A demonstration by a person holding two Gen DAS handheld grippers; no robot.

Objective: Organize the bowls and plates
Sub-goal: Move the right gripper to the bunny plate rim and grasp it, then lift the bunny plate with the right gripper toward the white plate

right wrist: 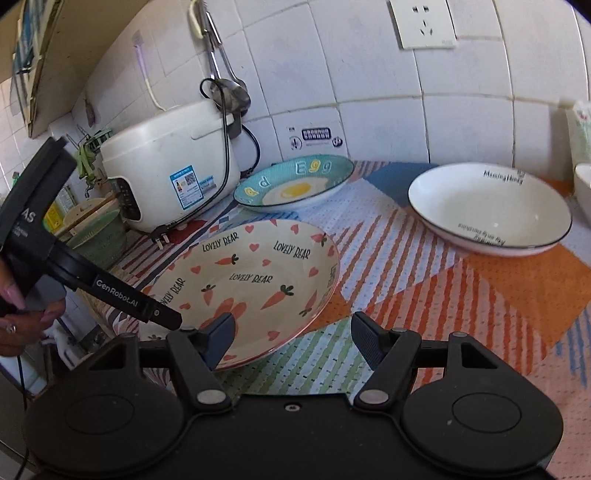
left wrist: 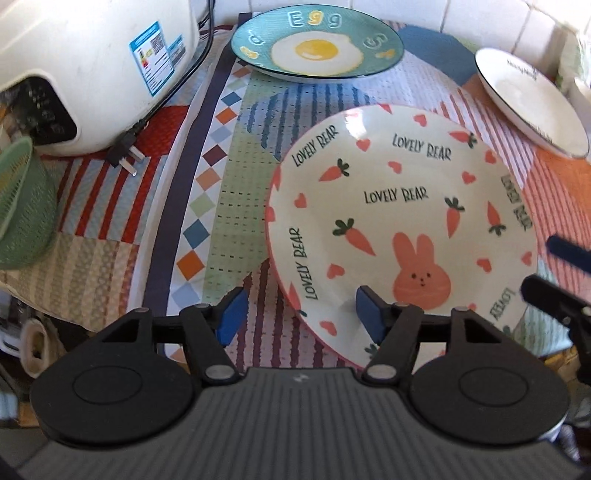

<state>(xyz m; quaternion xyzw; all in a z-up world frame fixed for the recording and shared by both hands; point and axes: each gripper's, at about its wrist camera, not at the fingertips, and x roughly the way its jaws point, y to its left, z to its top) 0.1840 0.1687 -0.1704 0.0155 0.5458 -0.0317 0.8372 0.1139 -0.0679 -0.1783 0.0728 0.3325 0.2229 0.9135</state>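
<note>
A cream plate with a pink rabbit, carrots and hearts lies on the patterned cloth. My left gripper is open and straddles the plate's left rim, one blue pad over the plate and one outside it, neither pressing. My right gripper is also open and straddles the plate's right rim the same way. Behind the rabbit plate sits a teal plate with a fried-egg picture. A white plate with a black rim stands to the right.
A white rice cooker stands at the back left with its plug lying on the cloth. A green basket sits at the left edge. A tiled wall with a socket closes the back. A hand holds the left gripper.
</note>
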